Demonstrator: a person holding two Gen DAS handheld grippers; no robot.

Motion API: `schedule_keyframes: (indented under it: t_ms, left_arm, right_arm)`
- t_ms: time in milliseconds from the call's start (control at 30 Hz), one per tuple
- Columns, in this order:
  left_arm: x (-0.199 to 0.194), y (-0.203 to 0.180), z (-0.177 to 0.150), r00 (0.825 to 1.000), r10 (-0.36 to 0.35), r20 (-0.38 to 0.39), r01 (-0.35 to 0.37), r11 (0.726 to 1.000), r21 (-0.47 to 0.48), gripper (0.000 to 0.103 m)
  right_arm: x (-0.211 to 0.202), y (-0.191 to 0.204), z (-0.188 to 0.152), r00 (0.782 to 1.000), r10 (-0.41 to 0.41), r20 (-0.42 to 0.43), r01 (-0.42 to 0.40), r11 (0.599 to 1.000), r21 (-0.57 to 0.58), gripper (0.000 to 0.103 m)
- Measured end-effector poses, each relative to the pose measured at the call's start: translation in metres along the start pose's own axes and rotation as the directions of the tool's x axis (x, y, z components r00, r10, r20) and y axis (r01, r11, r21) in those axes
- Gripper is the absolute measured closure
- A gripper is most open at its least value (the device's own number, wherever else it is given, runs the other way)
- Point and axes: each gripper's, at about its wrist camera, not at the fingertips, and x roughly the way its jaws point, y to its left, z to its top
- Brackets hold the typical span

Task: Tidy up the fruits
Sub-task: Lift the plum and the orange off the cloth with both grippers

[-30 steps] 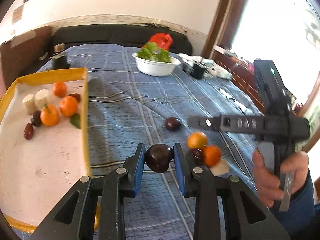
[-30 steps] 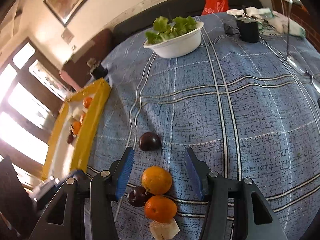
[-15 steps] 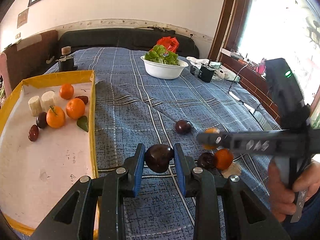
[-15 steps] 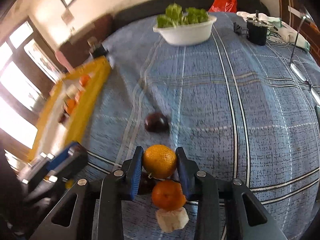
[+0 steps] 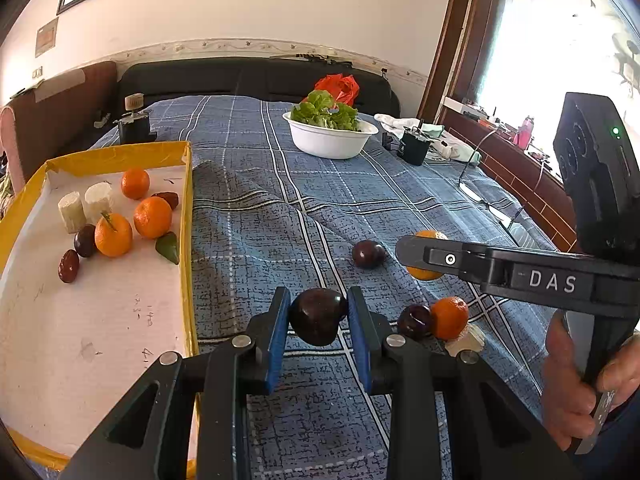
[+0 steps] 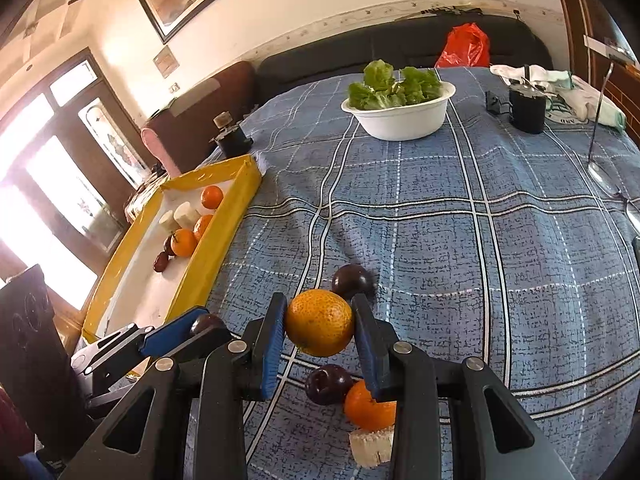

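Note:
My left gripper (image 5: 319, 316) is shut on a dark plum (image 5: 317, 317), held above the blue checked cloth just right of the yellow tray (image 5: 188, 216). My right gripper (image 6: 320, 326) is shut on an orange (image 6: 320, 322), lifted a little off the cloth. Under it lie a plum (image 6: 329, 384), a smaller orange (image 6: 368, 406) and a white cut piece (image 6: 370, 448). Another plum (image 6: 352, 280) rests farther out on the cloth. The tray holds several oranges, plums and white pieces (image 5: 98, 198).
A white bowl of lettuce (image 5: 330, 136) stands at the far middle. A black box (image 5: 414, 148), white cloths and eyeglasses (image 5: 492, 200) lie at the right. A second black box (image 5: 134, 126) sits behind the tray. A hand (image 5: 576, 396) grips the right tool's handle.
The right gripper closed on the orange and lifted it slightly off the cloth, rolling a little. The left gripper stayed still with its plum.

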Motion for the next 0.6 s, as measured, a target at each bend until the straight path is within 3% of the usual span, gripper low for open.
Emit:
schedule_keyframes:
  t_ms: [600]
  left_arm:
    - [-0.0023,0.0004,0.0008,1.0,0.007,0.017,-0.007,1.0,0.002,0.075]
  right_arm:
    - [0.0018,0.0017,-0.0028,1.0,-0.001,0.004,0.001,1.0,-0.008,0.066]
